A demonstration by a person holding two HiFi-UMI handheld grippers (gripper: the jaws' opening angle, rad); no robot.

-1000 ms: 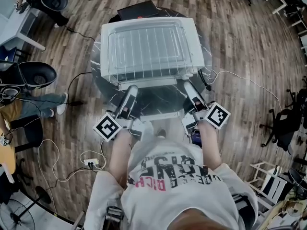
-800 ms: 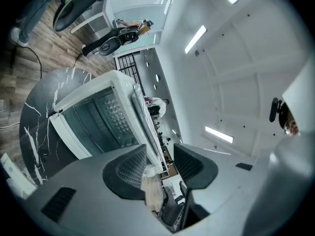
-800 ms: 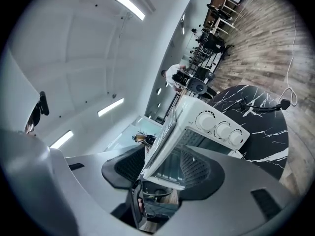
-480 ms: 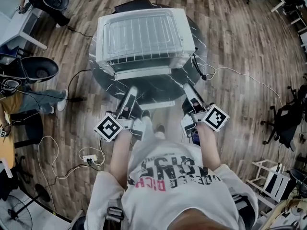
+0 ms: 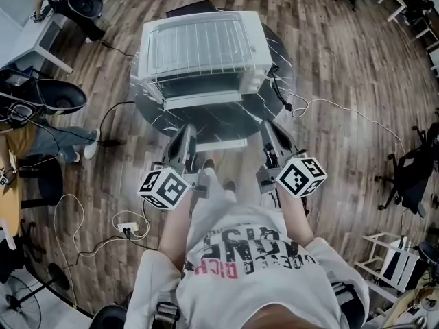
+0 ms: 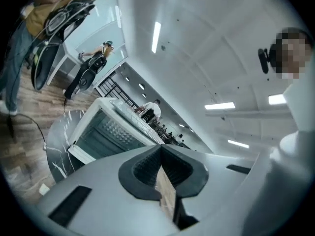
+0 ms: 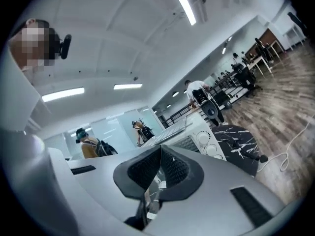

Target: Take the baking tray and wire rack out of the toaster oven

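Hold left tongs and right tongs, just snapped fully closed on nothing, back from the open toaster oven on the counter; wire rack seemingly atop it; check inside for the baking tray before stopping.

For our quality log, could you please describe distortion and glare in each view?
Head view: fisheye curves the floor around the sharp toaster oven. Left gripper view: dark vignette, tilted room, glaring ceiling lights. Right gripper view: likewise, ceiling strip blown out.

Bright ceiling lights, strong fisheye distortion.
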